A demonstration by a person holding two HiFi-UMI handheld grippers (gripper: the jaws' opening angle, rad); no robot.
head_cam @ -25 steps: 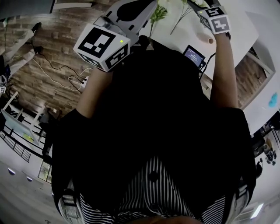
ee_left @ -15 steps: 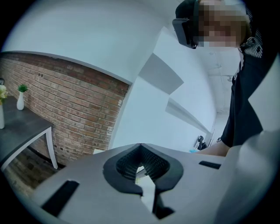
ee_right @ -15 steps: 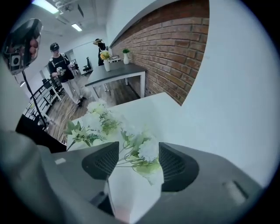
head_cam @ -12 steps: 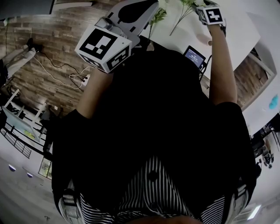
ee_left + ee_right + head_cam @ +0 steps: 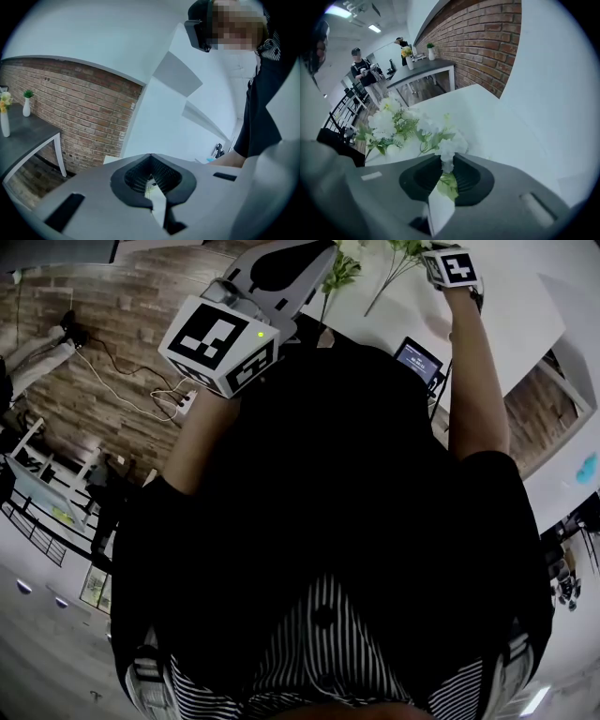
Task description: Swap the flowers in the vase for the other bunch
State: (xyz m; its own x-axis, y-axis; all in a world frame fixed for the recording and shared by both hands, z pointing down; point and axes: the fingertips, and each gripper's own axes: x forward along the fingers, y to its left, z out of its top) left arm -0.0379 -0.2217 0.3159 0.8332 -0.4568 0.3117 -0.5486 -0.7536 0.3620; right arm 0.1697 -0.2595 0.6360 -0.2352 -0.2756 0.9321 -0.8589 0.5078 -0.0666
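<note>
White worktop (image 5: 501,126), brick wall behind. R tongs (image 5: 447,161) just closed on white bunch (image 5: 393,122) near the worktop edge. L tongs (image 5: 150,157) shut. Swap looks barely begun.

Brick wall (image 5: 487,47), dark side table (image 5: 424,69), wood floor (image 5: 112,324).

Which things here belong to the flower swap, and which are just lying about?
Job: white-blossomed green-leaved flower bunch on the white table; right gripper, jaws just closed on it.
Lying about: small black screen device; white power strip on the floor; grey table with vases.
</note>
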